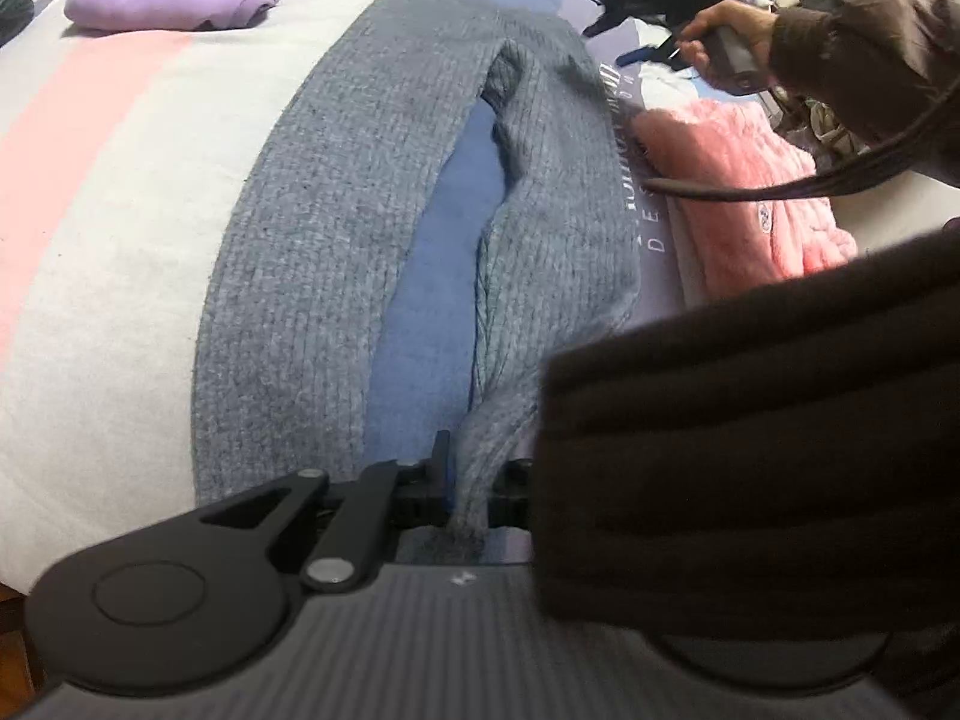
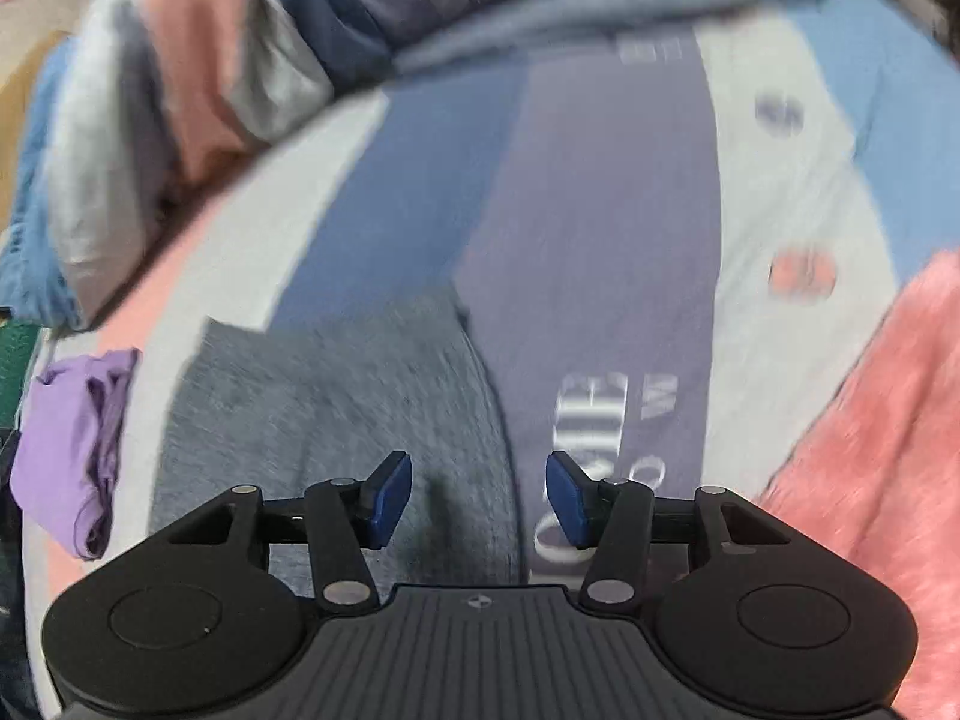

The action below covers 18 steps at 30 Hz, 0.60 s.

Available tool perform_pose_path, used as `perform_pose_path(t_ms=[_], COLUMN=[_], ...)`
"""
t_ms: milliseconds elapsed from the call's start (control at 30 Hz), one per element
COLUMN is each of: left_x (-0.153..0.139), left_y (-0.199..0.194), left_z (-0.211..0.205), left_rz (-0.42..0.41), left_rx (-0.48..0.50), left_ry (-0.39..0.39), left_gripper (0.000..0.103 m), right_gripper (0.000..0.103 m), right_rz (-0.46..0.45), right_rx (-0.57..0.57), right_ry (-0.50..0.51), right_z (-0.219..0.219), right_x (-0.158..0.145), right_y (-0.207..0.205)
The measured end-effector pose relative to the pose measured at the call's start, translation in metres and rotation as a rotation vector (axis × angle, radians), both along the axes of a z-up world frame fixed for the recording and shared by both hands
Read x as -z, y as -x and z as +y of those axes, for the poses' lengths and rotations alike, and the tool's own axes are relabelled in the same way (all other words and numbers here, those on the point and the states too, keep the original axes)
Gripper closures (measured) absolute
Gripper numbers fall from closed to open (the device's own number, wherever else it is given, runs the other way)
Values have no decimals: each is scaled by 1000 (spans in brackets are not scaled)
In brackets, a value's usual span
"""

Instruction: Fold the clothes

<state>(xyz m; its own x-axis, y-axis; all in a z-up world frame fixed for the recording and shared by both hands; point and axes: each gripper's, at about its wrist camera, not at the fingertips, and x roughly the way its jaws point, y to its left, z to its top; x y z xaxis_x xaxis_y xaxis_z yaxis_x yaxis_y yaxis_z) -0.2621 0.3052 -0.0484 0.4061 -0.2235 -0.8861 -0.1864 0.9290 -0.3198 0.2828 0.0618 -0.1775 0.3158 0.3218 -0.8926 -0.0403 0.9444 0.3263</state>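
Striped bedding point(image 1: 108, 138) carries your grey knit trousers point(image 1: 300, 252), spread lengthwise away from your left gripper point(image 1: 474, 480), which pinches the hem of one leg (its right side hides behind a dark sleeve point(image 1: 750, 396)). Your right gripper point(image 2: 479, 498) hovers with fingers spread over the trousers' far end, beside a pink fleece point(image 2: 870, 420).

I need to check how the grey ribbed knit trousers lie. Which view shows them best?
The left wrist view: the grey ribbed knit trousers lie sharp along the striped bedsheet, both legs visible, one leg end pinched in the left gripper. The right wrist view shows only a blurred end under the open right gripper.
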Motion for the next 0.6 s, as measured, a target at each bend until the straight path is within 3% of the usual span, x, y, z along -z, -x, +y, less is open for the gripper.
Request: perform_pose_path(t_ms=[133,167,200,233,367,433,533,600], left_x=[2,3,3,3,-5,-11,-22,-23], left_y=[-3,-4,-4,-4,-1,4,20,35], left_z=[4,5,5,6,13,20,43,64], left_rz=[0,2,4,3,-19,-43,-87,-99], left_rx=[-7,-6,-5,-6,-15,-35,-125,-223], left_ry=[26,32,36,43,90,158,289,335], left_gripper=[95,95,95,95,95,95,95,95], right_gripper=[56,63,92,97,98,98,98,98], right_rz=[84,91,97,85,28,17,24,8], right_rx=[55,48,40,56,147,158,98,43], right_ry=[-145,-137,-129,-142,-209,-236,-269,-295], right_z=[-8,-7,-6,-7,-21,-25,-7,16], right_x=[32,36,40,38,18,2,-21,-37], right_y=[1,5,8,13,30,31,18,11])
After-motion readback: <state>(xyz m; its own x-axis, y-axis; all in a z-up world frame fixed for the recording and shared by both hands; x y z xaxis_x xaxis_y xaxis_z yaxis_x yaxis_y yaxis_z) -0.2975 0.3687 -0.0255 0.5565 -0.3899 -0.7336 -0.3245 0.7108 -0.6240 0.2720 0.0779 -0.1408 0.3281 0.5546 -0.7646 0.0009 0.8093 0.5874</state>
